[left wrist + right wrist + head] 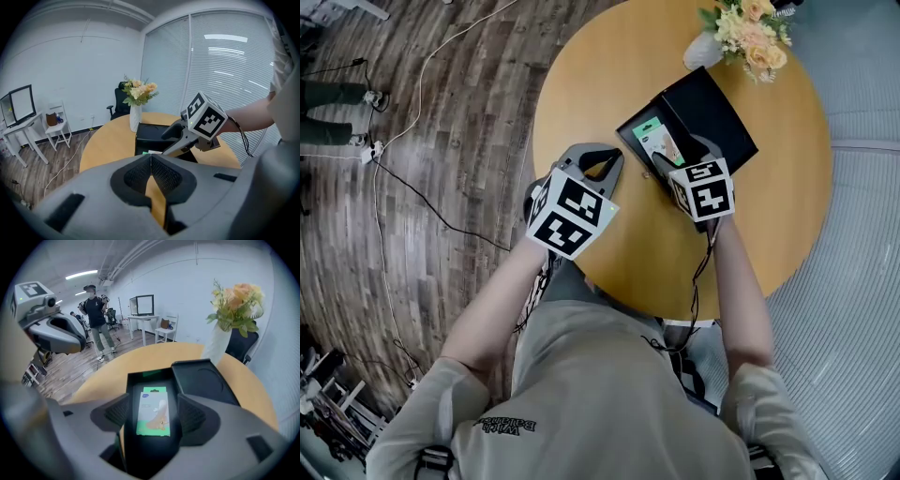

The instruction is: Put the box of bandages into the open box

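The green-and-white box of bandages (153, 411) (659, 143) lies flat inside the open black box (140, 377) (635, 125) on the round wooden table (609, 66). The black lid (710, 111) rests against the box's far right side. My right gripper (153, 404) (680, 152) hangs open just above the box, one jaw on each side of the bandages, not touching them. My left gripper (151, 158) (602, 156) is shut on nothing, over the table to the left of the box.
A white vase of flowers (742, 32) stands at the table's far edge behind the lid. Cables (403, 141) run over the wood floor to the left. A person (97, 319) stands far off by a desk with a monitor (144, 305).
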The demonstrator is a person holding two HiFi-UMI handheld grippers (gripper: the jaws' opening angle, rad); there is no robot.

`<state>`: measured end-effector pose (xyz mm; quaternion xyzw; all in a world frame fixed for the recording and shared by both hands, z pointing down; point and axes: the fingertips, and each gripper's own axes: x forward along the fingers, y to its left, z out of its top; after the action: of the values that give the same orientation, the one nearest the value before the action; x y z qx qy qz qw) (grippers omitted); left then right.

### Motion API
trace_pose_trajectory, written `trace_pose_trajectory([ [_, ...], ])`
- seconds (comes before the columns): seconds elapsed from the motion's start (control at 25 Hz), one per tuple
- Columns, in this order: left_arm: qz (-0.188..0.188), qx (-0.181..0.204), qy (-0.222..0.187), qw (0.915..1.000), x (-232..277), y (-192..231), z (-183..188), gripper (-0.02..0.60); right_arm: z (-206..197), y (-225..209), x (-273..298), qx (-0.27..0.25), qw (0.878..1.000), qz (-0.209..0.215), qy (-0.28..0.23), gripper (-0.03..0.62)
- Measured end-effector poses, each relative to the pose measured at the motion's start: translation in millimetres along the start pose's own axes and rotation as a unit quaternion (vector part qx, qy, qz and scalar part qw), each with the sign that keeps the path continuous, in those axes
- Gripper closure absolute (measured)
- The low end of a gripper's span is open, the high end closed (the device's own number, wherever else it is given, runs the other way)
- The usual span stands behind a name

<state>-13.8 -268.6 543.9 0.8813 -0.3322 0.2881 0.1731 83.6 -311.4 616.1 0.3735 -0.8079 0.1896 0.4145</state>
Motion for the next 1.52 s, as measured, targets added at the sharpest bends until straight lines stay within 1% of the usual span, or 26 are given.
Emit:
trace_pose_trajectory([
  [0.2, 0.017, 0.013, -0.023, 0.9995, -27, 5, 25, 0.559, 38, 4, -40, -0.005, 0.999, -0.014, -0.048, 0.276],
  [0.36, 0.030, 0.031, -0.038, 0.9984, -44, 6, 41, 0.560, 57, 12, -68, -0.019, 0.997, -0.020, -0.073, 0.286],
  [0.4, 0.033, 0.037, -0.043, 0.9979, -48, 6, 46, 0.558, 63, 12, -77, -0.021, 0.996, -0.027, -0.084, 0.310],
  [0.48, 0.037, 0.048, -0.055, 0.9966, -59, 5, 59, 0.560, 76, 9, -98, -0.016, 0.992, -0.049, -0.115, 0.410],
  [0.56, 0.042, 0.058, -0.070, 0.9950, -69, 2, 71, 0.560, 87, 5, -117, -0.003, 0.987, -0.065, -0.147, 0.452],
  [0.64, 0.048, 0.076, -0.086, 0.9923, -81, -1, 86, 0.560, 94, 3, -136, 0.007, 0.983, -0.074, -0.170, 0.465],
  [0.76, 0.062, 0.099, -0.102, 0.9879, -102, -7, 103, 0.558, 102, 1, -167, -0.011, 0.977, -0.108, -0.182, 0.484],
  [0.84, 0.069, 0.111, -0.114, 0.9847, -116, -11, 115, 0.558, 108, 2, -191, -0.016, 0.972, -0.127, -0.196, 0.513],
  [1.04, 0.075, 0.147, -0.151, 0.9746, -148, -24, 150, 0.559, 129, 9, -249, -0.001, 0.953, -0.144, -0.266, 0.540],
  [1.2, 0.077, 0.168, -0.181, 0.9661, -169, -39, 172, 0.559, 142, 19, -290, 0.016, 0.938, -0.130, -0.320, 0.547],
  [1.32, 0.077, 0.179, -0.202, 0.9597, -185, -52, 186, 0.559, 151, 34, -317, 0.003, 0.931, -0.116, -0.346, 0.553],
  [1.52, 0.077, 0.194, -0.233, 0.9496, -210, -69, 206, 0.558, 162, 57, -359, -0.023, 0.915, -0.114, -0.387, 0.554],
])
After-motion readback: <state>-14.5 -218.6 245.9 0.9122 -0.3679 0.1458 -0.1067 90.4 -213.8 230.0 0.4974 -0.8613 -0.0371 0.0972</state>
